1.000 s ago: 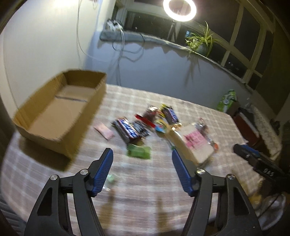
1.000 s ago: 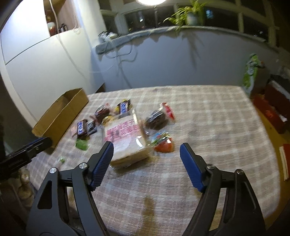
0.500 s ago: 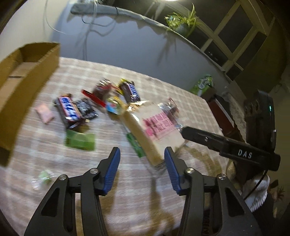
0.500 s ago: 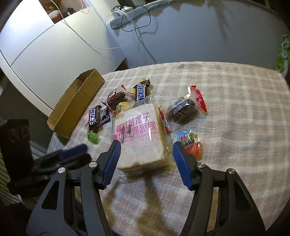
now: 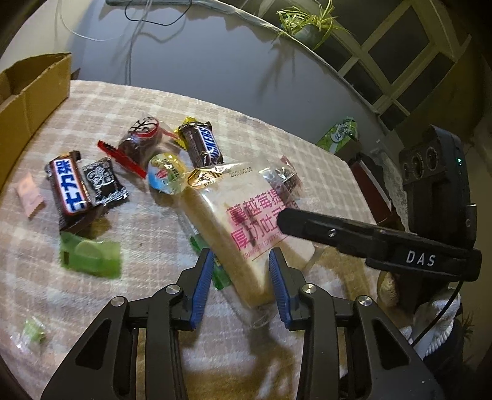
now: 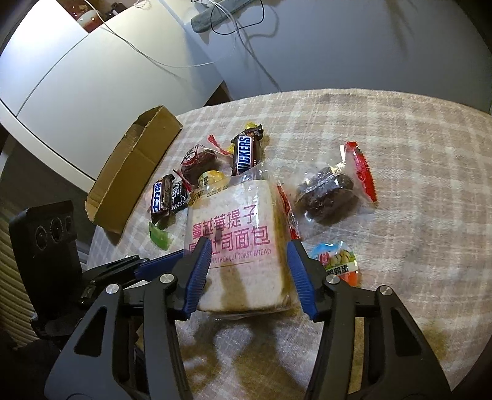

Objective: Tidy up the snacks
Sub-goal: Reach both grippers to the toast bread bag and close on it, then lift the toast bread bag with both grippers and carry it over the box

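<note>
A clear bag of sliced toast bread (image 5: 236, 200) (image 6: 230, 203) with pink lettering lies on the checked tablecloth among loose snacks. My left gripper (image 5: 240, 252) straddles the bag's near corner and its jaws are closing, blue pads a little off the wrapper. My right gripper (image 6: 249, 243) straddles the bag's near end from the other side, jaws also closing, pads just beside the bread. Each view shows the other gripper: the right one (image 5: 338, 234) over the bread, the left one (image 6: 138, 264) low beside it. An open cardboard box (image 5: 33, 89) (image 6: 132, 166) stands at the table's left.
Beyond the bread lie a Snickers bar (image 5: 203, 144) (image 6: 244, 152), a second bar with Chinese lettering (image 5: 67, 184), a dark cake pack (image 6: 329, 190), an egg snack pack (image 6: 336, 261) and a green packet (image 5: 89, 255). A wall and a windowsill plant (image 5: 304, 24) stand behind the table.
Both grippers have come down and forward onto the bread bag, and both pairs of jaws have narrowed around it. The box has slid out toward the left edge of each view.
</note>
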### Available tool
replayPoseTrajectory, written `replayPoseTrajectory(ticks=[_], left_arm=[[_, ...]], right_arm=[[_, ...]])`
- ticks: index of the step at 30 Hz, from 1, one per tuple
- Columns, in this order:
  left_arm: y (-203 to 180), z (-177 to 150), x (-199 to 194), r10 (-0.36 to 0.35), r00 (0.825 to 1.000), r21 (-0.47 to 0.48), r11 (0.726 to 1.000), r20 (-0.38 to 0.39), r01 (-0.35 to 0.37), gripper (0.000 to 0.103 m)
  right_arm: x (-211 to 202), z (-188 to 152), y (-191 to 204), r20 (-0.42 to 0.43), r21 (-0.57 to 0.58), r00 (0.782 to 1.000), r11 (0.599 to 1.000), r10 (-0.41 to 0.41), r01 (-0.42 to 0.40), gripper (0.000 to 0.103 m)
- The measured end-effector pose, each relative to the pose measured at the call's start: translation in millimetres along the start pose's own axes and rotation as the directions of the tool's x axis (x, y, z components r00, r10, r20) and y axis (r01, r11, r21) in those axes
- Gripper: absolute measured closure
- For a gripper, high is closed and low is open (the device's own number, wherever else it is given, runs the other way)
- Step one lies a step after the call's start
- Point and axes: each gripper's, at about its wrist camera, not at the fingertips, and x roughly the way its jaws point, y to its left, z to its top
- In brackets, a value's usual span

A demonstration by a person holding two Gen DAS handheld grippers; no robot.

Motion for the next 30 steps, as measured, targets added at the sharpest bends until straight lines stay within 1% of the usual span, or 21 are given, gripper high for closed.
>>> replayPoseTrajectory(ticks=[2,6,10,12,13,14,16,21,25,30], left_arm=[[0,2,2,0.003,1.000,0.005,1.000,-0.001,-0.003,0.066],[4,3,3,0.004,1.000,-0.011,1.000,-0.003,-0.004,0.065],[9,4,5,0.022,1.000,-0.029,0.999,-0.009,-0.022,0.052],[10,4,6,0.012,1.000,-0.036,0.999,-0.013,-0.013,0.051],[10,4,7,0.013,1.000,-0.034,0.999,-0.017,-0.014,0.049],[10,5,8,0.016,1.000,-0.034,0.999,-0.020,-0.017,0.044],[11,4,9,0.015,1.000,-0.039,0.999,-0.025,-0.016,0.041],[5,2,13,-0.016,0.999,-0.004,1.000,-0.037,0.015,0.042],[-3,4,14,-0.014,0.999,0.022,1.000,-0.029,0.014,0.045],[-8,1,7,-0.007,1.000,0.044,0.999,-0.016,0.007,0.045]], right_arm=[[3,1,-1,-0.009,-0.001,1.000,1.000,-0.001,0.001,0.049],[6,1,-4,-0.022,0.006,1.000,1.000,0.006,-0.006,0.049],[8,2,-7,-0.035,0.016,0.999,1.000,0.014,-0.013,0.049],[8,2,-8,-0.038,0.018,0.999,1.000,0.015,-0.015,0.049],[8,2,-8,-0.040,0.020,0.999,1.000,0.015,-0.014,0.048],[9,2,-8,-0.042,0.022,0.999,1.000,0.015,-0.014,0.047],[10,2,-10,-0.045,0.032,0.999,0.999,0.022,-0.021,0.047],[11,2,-7,-0.056,0.022,0.998,0.999,0.026,-0.025,0.045],[11,0,-4,-0.059,0.018,0.998,1.000,0.027,-0.026,0.046],[6,-2,2,-0.053,0.021,0.999,1.000,0.014,-0.013,0.048]])
